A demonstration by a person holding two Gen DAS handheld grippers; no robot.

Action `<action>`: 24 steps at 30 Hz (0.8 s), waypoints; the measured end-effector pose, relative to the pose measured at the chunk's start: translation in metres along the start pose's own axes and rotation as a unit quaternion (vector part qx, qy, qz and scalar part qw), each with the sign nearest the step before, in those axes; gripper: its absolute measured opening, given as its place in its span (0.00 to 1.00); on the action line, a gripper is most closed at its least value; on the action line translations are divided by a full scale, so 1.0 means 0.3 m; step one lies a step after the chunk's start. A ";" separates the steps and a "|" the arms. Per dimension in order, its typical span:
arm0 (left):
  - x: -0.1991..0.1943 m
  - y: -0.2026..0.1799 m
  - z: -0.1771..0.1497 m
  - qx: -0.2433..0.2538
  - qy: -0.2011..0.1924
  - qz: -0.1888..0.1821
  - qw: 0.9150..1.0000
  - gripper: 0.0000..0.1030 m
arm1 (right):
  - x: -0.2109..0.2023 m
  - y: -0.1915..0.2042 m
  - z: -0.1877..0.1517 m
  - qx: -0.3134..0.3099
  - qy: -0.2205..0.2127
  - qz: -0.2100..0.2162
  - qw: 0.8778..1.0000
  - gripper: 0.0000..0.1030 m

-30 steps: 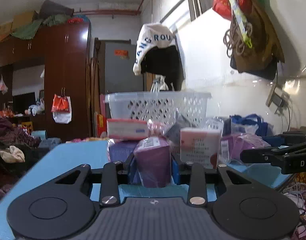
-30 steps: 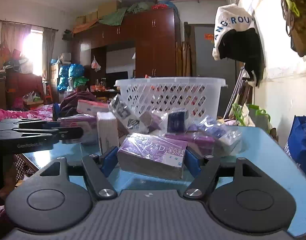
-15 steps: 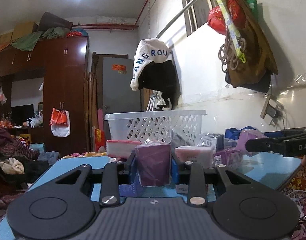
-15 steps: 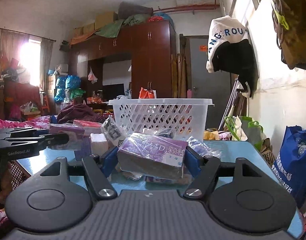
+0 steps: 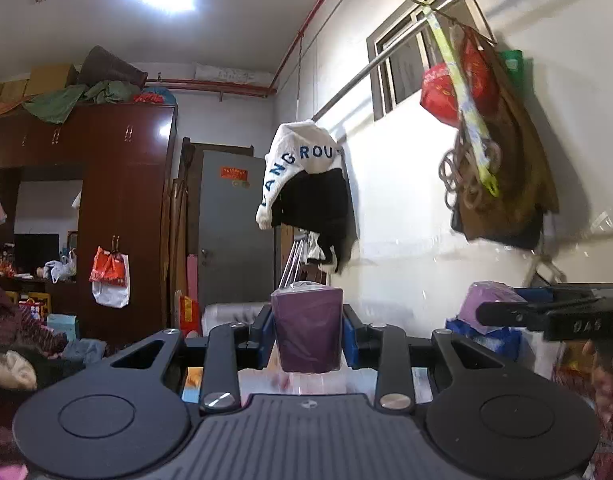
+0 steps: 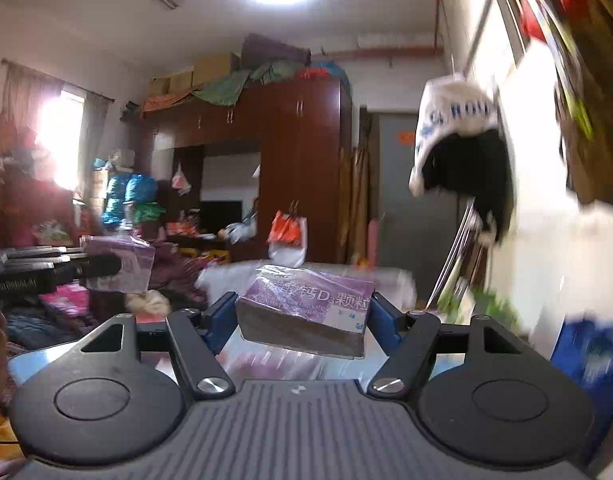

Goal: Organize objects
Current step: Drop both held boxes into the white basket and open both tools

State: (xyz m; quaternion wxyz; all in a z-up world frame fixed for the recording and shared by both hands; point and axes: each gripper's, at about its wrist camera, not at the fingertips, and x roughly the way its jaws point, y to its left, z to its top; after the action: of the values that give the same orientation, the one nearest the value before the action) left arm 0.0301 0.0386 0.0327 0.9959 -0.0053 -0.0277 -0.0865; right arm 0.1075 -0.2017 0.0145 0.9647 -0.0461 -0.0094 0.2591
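In the left wrist view, the left gripper (image 5: 308, 330) is pinching a dark purple box (image 5: 307, 330) that is wrapped in clear film and standing on end between its blue pads (image 5: 348, 334). The box is sitting squarely between the fingers, held off the surface, with its top edge poking above the fingertips. Beyond the fingertips, a strip of the white basket (image 5: 230, 314) is showing, lower than the box. Off to the right of the fingers, the right gripper (image 5: 482, 314) is reaching in from the side, carrying a lighter purple pack.

In the right wrist view, the right gripper (image 6: 304, 312) is clamping a flat purple carton (image 6: 306, 312) with printed lettering, lying wide across the gap, so the fingers (image 6: 220, 318) are standing fairly far apart yet pressing on its two ends. It too is hanging clear of the table. The white basket (image 6: 390, 280) is blurring just behind and below it. To the left of the fingers, the left gripper (image 6: 106, 266) is holding its purple box at a similar height.

Judging by this, both pickups are done; what is remaining is carrying the two packs over the basket rim and letting go. More wrapped packs appear to be waiting below the fingers, though blur is making them hard to count.
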 end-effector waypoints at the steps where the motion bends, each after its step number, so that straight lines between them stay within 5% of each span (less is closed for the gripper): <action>1: 0.049 0.005 0.033 0.003 0.005 0.002 1.000 0.36 | 0.050 -0.005 0.029 -0.005 0.006 -0.001 1.000 0.69; 6: 0.375 0.055 0.168 -0.010 0.077 -0.004 0.997 0.36 | 0.379 -0.038 0.118 -0.032 0.059 -0.025 0.997 0.69; 12: 0.643 0.090 0.123 -0.030 0.176 0.009 0.984 0.38 | 0.579 -0.094 0.067 -0.003 0.135 -0.032 0.990 0.72; 13: 0.658 0.094 0.112 -0.031 0.177 0.006 0.984 0.43 | 0.581 -0.094 0.057 -0.004 0.136 -0.030 0.990 0.74; 14: 0.670 0.098 0.103 -0.030 0.181 0.003 0.983 0.62 | 0.572 -0.090 0.051 -0.004 0.138 -0.028 0.990 0.78; 15: 0.678 0.099 0.090 -0.030 0.184 0.001 0.982 0.76 | 0.559 -0.086 0.047 -0.007 0.142 -0.036 0.989 0.88; 17: 0.651 0.101 0.081 -0.029 0.173 0.010 0.985 0.76 | 0.489 -0.064 0.031 -0.014 0.133 -0.048 0.990 0.99; 24: 0.284 0.085 0.043 -0.031 0.103 0.001 0.994 0.88 | 0.106 -0.047 -0.102 0.019 0.075 -0.028 0.997 1.00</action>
State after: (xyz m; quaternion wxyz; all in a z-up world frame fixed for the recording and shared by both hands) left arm 0.1174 0.0491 0.0503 0.9929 -0.0272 0.0777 -0.0860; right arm 0.1432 -0.2005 -0.0148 0.9703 -0.0465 0.0669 0.2277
